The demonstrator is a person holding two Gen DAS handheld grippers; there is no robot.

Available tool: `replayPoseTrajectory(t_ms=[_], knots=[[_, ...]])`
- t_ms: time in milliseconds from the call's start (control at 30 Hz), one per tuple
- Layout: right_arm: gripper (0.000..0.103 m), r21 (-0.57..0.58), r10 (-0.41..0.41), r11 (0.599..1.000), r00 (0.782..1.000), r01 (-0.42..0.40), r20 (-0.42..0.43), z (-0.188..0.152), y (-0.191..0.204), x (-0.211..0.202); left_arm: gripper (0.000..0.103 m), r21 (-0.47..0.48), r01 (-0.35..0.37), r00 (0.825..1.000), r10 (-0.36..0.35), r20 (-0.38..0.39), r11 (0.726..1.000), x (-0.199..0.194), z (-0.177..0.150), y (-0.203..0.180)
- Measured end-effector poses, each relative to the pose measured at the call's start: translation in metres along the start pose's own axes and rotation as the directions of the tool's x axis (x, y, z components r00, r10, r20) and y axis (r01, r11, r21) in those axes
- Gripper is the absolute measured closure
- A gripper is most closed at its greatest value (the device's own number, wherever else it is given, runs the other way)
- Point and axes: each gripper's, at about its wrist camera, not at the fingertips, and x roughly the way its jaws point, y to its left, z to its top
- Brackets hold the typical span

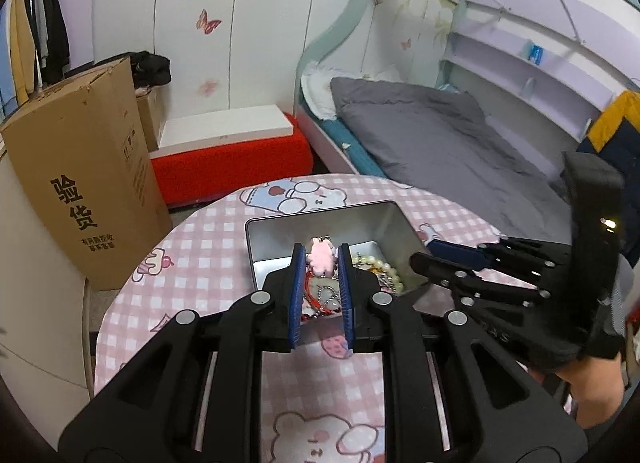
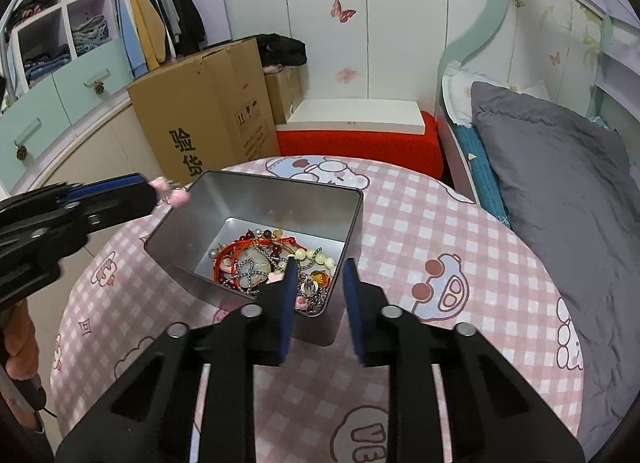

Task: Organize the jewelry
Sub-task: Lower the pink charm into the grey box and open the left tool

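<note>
Your left hand-held gripper (image 1: 320,263) is pinched on a small pink bunny charm (image 1: 321,259), held in the air above the open metal tin (image 1: 320,219). The rest of the jewelry (image 2: 268,267) lies tangled in the tin's bottom: red cords, pearls, chains. Your right hand-held gripper (image 2: 318,275) holds nothing; its jaws stand narrowly apart, straddling the tin's near right corner.

The likely trouble is the charm's chain, which may be caught in that tangle; pulling away sharply could drag other pieces out or slip the charm from the pads. The right jaws sit so close to the tin wall that a nudge could shift or tip it.

The round worktop (image 2: 440,223) has open checked cloth right of the tin and in front of it. Its far edge curves off just behind the tin, so set things down on the near side.
</note>
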Motion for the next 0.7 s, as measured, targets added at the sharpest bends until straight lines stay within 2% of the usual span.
replayPoseTrajectory(t_ms=[167,700], knots=[[0.093,-0.009,-0.028,1.000,1.000,0.028,-0.006,-0.002,-0.002,0.003,0.087,-0.006,-0.008,1.000,0.008,-0.030,1.000,0.015,0.001,0.002],[0.094,-0.020,-0.035,0.999,0.999,0.035,-0.011,-0.001,0.000,0.004,0.086,-0.027,-0.023,0.997,0.021,-0.077,0.999,0.034,0.004,0.000]])
